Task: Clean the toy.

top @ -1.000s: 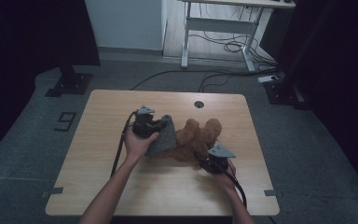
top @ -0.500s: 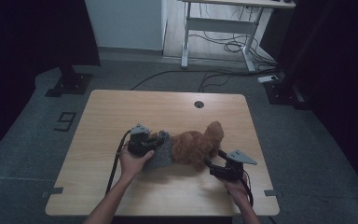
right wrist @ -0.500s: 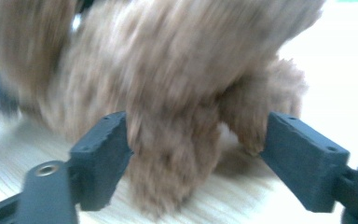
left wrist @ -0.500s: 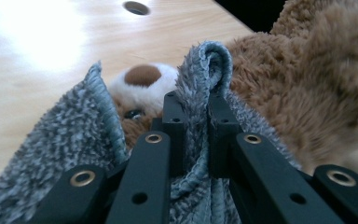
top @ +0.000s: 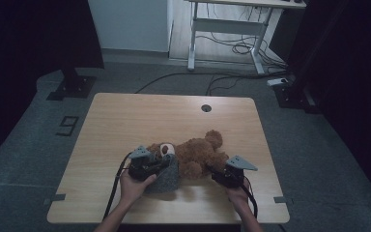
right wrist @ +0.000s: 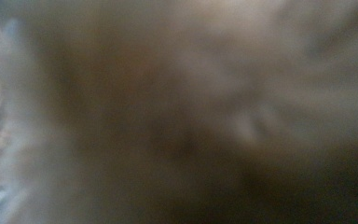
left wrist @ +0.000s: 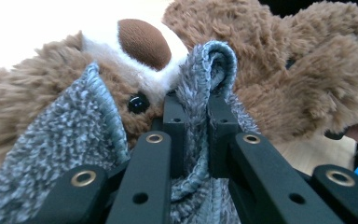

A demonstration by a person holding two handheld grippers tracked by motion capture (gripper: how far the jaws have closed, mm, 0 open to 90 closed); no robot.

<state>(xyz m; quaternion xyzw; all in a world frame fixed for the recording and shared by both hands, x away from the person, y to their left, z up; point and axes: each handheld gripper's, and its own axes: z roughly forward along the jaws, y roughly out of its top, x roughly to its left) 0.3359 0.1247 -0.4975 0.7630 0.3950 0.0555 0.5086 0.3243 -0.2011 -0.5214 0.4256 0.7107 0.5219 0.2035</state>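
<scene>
Teddy bear [top: 193,155], brown plush, lies on its back near the front edge of the worktop [top: 125,116], head toward the left claw, legs toward the right claw. Grey knitted cloth [top: 166,175] sits against the bear's head on its near side, partly under the left claw.

Left claw [top: 160,166]: clenched on a folded edge of the grey cloth. In the left gripper view the fold [left wrist: 200,121] stands upright, pinched between the two black jaws, its looped top just in front of the bear's white muzzle and brown nose [left wrist: 144,37]. A second flap of the cloth rises at the left of that view, beside the bear's black eye [left wrist: 137,102].

Right claw [top: 218,176]: at the bear's lower body, touching or just beside the plush. Its jaws have just been closing. The right gripper view is blurred brown fur at very close range; whether the pads press on the bear, cannot tell.
</scene>
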